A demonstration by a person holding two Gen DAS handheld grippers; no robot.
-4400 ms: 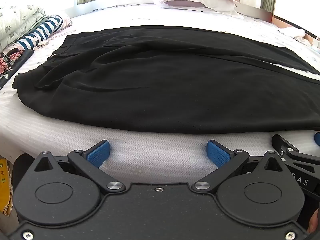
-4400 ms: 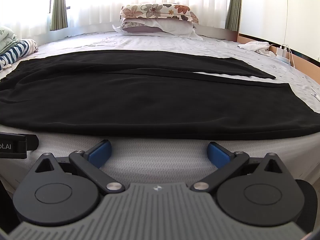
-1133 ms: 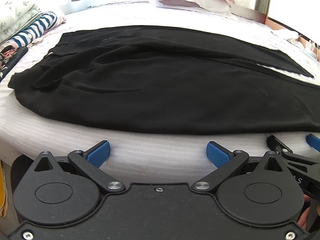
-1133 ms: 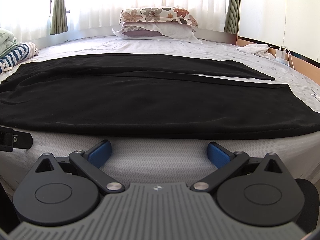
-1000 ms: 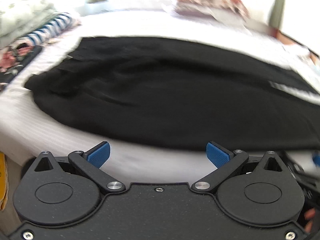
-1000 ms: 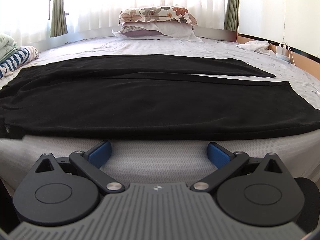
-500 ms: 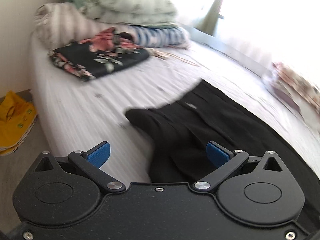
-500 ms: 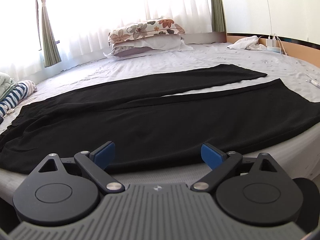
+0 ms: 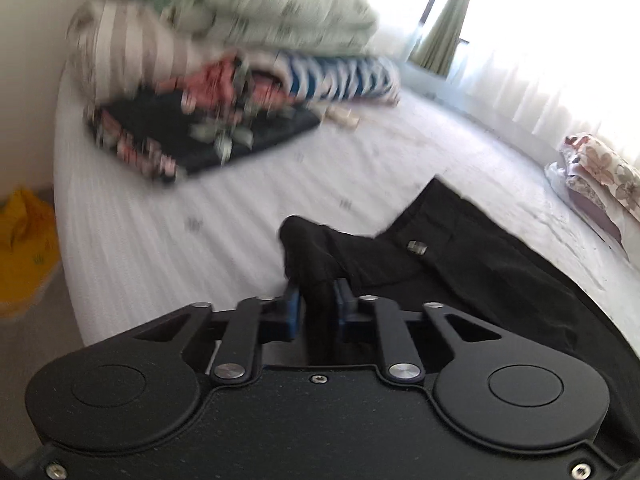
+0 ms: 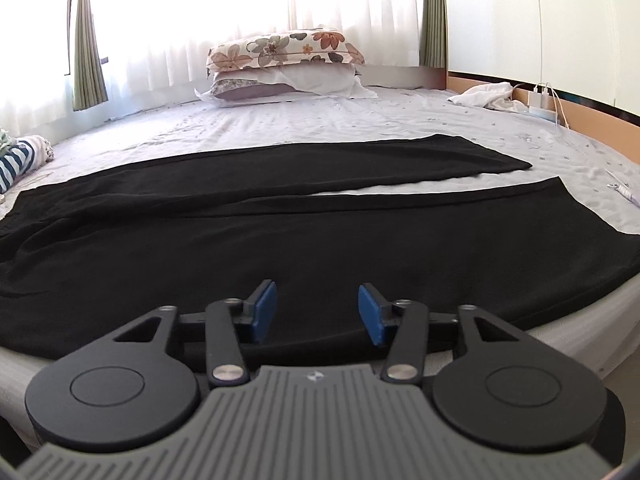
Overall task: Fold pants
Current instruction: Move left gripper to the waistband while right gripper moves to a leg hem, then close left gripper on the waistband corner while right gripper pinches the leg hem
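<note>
Black pants (image 10: 280, 232) lie flat across the white bed (image 10: 360, 120), both legs stretched to the right. In the left wrist view the waist end (image 9: 460, 272) shows with a small metal button. My left gripper (image 9: 316, 300) is closing, and its blue pads press on a bunched-up waist corner (image 9: 308, 248) of the pants. My right gripper (image 10: 317, 300) hovers over the near leg's front edge. Its jaws are closing but stand apart, and the fabric lies under and between the pads without being pinched.
A blurred pile of folded bedding and clothes (image 9: 240, 60) sits at the bed's left end, with a dark floral cloth (image 9: 200, 132) in front of it. A yellow bag (image 9: 24, 248) lies on the floor. Pillows (image 10: 280, 64) and a white cloth (image 10: 484, 94) lie at the far side.
My left gripper swung left to the waist corner and closed on it. My right gripper moved forward over the near leg's edge and its jaws narrowed.
</note>
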